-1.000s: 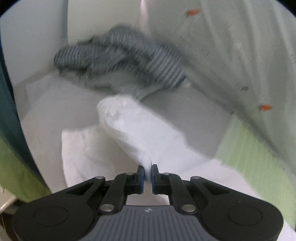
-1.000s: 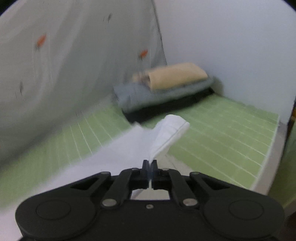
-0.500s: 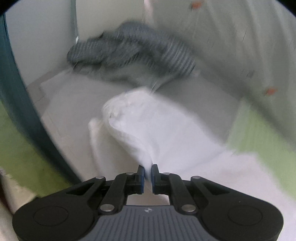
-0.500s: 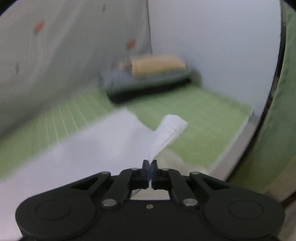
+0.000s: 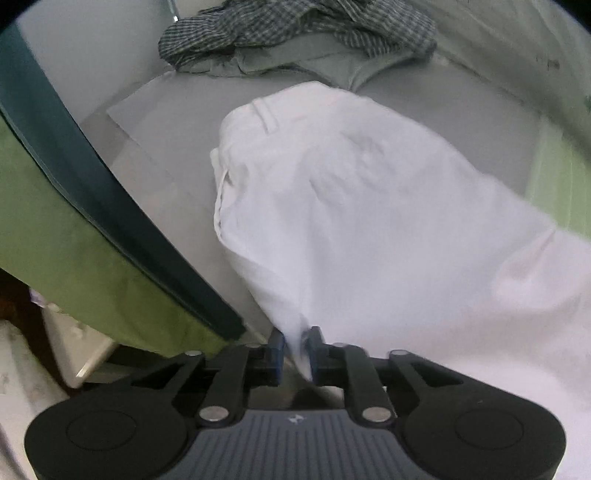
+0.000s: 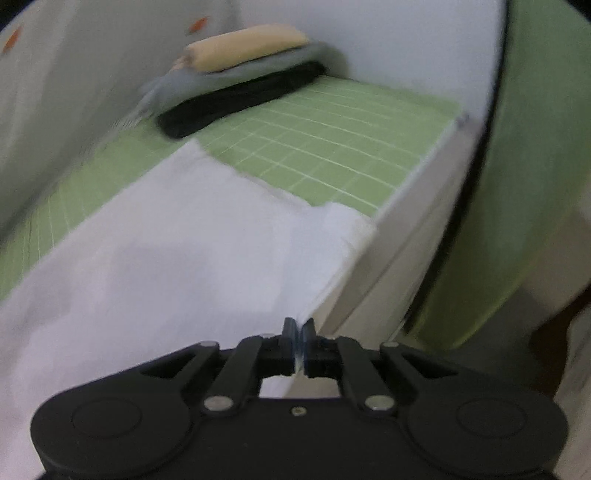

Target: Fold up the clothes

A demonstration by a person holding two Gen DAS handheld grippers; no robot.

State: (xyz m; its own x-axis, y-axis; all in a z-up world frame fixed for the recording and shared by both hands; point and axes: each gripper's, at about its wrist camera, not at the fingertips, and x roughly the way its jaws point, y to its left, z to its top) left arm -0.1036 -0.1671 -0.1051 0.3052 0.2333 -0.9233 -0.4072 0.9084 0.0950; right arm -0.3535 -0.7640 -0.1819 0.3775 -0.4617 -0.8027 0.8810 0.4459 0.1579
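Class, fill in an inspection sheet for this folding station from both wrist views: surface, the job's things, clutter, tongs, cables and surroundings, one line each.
Surface: green gridded mat on the right, grey sheet on the left.
Job's things: white garment spread across the surface, one end bunched up; its edge reaches the front rim.
Clutter: crumpled checked garment at the back left; folded stack of black, grey and tan pieces at the back right.
Tongs: left tongs shut on the white garment; right tongs shut on its edge.
Cables: nothing seen.
Surroundings: pale backdrop with orange marks; green cloth hanging at the side.
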